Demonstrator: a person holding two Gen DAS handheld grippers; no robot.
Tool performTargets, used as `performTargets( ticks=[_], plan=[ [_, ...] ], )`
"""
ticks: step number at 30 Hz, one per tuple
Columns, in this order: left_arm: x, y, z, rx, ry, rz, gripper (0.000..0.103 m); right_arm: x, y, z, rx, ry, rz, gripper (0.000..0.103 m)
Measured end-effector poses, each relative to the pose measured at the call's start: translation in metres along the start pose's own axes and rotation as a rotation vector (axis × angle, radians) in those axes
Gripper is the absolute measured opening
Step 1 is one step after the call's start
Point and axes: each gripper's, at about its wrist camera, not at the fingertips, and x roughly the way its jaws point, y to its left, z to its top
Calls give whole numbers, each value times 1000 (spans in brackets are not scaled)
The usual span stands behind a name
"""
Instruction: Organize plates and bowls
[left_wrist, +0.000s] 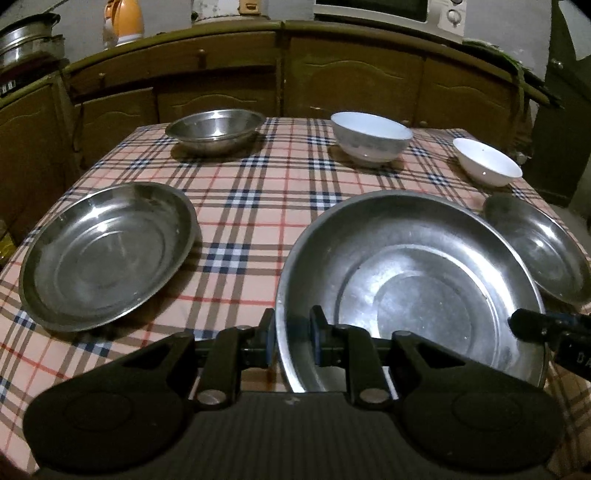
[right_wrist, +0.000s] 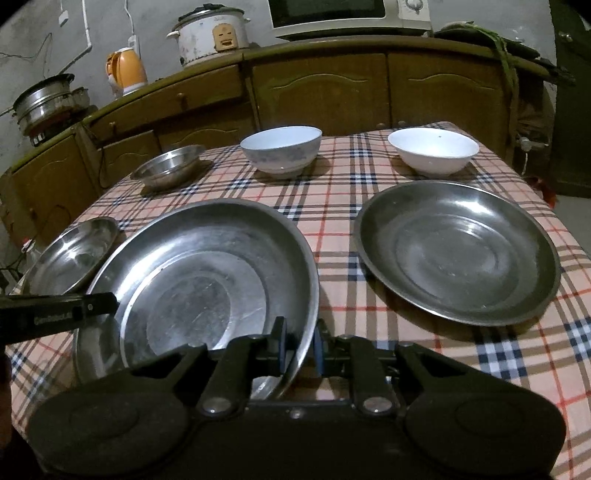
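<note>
Your left gripper (left_wrist: 293, 341) is clamped on the near-left rim of the large round steel plate (left_wrist: 413, 291); your right gripper (right_wrist: 298, 345) pinches its right rim. The plate sits mid-table on the checked tablecloth (left_wrist: 251, 206), between two more steel plates (left_wrist: 107, 254) (right_wrist: 458, 251). Far side: steel bowl (left_wrist: 214, 129), patterned white bowl (left_wrist: 371, 136), plain white bowl (left_wrist: 487, 166), well apart.

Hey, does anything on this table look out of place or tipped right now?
Only the big steel plate: it sits tilted, with the left gripper and right gripper each clamped on its rim. The other two steel plates and three bowls look upright. No spills or damage show.
</note>
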Motion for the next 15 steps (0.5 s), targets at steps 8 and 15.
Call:
performTargets(
  ticks=[8,15],
  plan=[
    [9,2,4,-8,1,0,20,12,0,4,9,6,-6,20],
    [17,0,8,-2,0,-7,20,19,-3,5,20,8,-18,20]
  ],
)
